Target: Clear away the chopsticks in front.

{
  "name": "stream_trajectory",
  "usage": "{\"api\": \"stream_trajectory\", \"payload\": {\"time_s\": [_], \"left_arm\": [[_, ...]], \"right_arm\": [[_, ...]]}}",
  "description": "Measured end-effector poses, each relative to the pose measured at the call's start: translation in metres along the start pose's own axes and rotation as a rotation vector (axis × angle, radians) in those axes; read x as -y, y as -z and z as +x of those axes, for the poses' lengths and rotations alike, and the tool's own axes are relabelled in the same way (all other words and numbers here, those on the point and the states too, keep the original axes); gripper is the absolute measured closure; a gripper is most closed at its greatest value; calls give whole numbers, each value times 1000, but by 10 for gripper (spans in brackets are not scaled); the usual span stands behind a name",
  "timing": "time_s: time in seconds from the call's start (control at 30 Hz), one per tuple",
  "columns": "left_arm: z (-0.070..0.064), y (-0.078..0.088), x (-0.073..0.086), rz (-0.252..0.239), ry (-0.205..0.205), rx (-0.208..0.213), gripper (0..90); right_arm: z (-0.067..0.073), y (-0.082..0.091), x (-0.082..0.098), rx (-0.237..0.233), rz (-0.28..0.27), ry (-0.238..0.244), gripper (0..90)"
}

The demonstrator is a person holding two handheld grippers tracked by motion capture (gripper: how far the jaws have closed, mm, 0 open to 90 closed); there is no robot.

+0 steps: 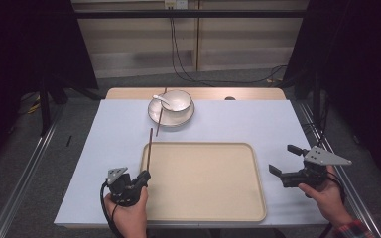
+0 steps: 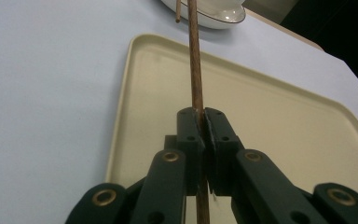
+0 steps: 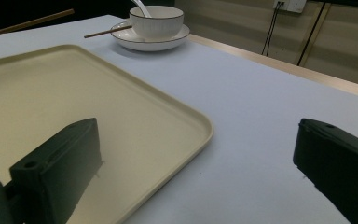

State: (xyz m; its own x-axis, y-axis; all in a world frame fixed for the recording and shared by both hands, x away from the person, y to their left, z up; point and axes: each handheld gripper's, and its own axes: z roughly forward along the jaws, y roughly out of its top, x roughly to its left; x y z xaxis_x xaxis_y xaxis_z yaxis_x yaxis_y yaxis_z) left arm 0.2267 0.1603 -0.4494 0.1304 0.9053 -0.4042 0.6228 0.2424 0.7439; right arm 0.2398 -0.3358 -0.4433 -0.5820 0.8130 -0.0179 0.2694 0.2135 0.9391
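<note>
At the near edge of the table (image 1: pixel 104 148), a chopstick (image 1: pixel 149 148) is being pinched between the pressed-together jaws of the left gripper (image 1: pixel 144 176), its shaft being pointed toward 12 o'clock along the tray's left rim. At 3 o'clock of the beige tray (image 1: pixel 203 210), the right gripper (image 1: pixel 284 158) is being held with jaws spread wide, nothing between them. Farther off, at 12 o'clock, a second chopstick (image 1: pixel 160 113) is being supported across a plate (image 1: pixel 155 115) carrying a white bowl (image 1: pixel 178 101) and spoon (image 1: pixel 159 98).
</note>
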Motion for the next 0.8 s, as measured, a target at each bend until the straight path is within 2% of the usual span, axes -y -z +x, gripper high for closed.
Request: {"api": "stream_trajectory", "payload": {"time_s": [0.27, 0.47, 0.63, 0.8], "left_arm": [[0, 3, 5, 10, -7, -17, 856], [-2, 0, 8, 39, -23, -43, 856], [-1, -2, 11, 66, -7, -39, 856], [1, -3, 14, 87, -13, -58, 856]], "right_arm": [[1, 0, 0, 5, 0, -2, 4], [0, 0, 0, 2, -5, 1, 4], [1, 0, 0, -6, 5, -4, 4], [1, -1, 0, 1, -1, 1, 4]]}}
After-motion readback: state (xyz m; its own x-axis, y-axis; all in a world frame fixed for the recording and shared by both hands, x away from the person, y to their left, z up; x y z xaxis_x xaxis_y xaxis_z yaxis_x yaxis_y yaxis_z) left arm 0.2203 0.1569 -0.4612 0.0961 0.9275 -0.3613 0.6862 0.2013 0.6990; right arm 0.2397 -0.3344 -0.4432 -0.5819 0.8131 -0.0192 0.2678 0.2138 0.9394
